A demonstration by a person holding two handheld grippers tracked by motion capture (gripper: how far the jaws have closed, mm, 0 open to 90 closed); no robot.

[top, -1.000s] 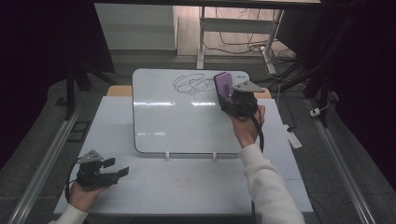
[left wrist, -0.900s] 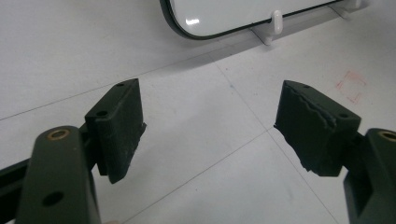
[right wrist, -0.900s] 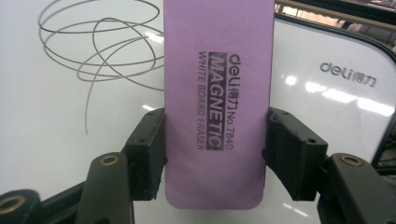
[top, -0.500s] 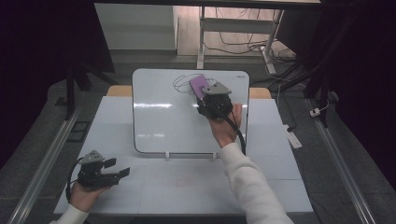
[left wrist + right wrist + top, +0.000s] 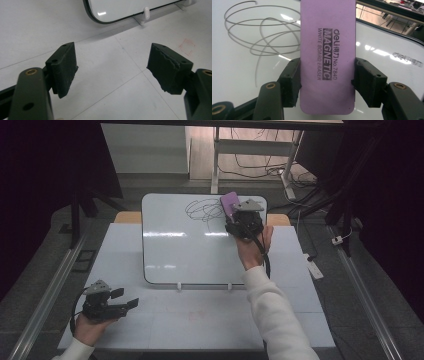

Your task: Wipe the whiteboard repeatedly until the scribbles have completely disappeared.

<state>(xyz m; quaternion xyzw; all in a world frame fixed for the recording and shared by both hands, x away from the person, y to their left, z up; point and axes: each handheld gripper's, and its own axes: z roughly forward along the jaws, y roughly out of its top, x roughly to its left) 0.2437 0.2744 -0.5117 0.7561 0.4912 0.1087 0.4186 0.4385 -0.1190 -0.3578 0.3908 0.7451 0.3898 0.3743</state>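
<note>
Clamping a flat purple eraser (image 5: pixel 327 57), right tongs (image 5: pixel 327 82) overhang the glossy whiteboard (image 5: pixel 180 250); left tongs (image 5: pixel 111 67) gape.

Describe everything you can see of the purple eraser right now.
The eraser is a flat, light purple rectangular block with rounded corners, its face printed "deli MAGNETIC WHITE BOARD ERASER No.7840". The right hand-held gripper is shut on it, one black jaw against each long edge near its lower end, so most of its length sticks out past the jaws. From the high view it sits over the whiteboard near the top right corner, just right of the grey scribble. Whether it touches the board cannot be told.
</note>
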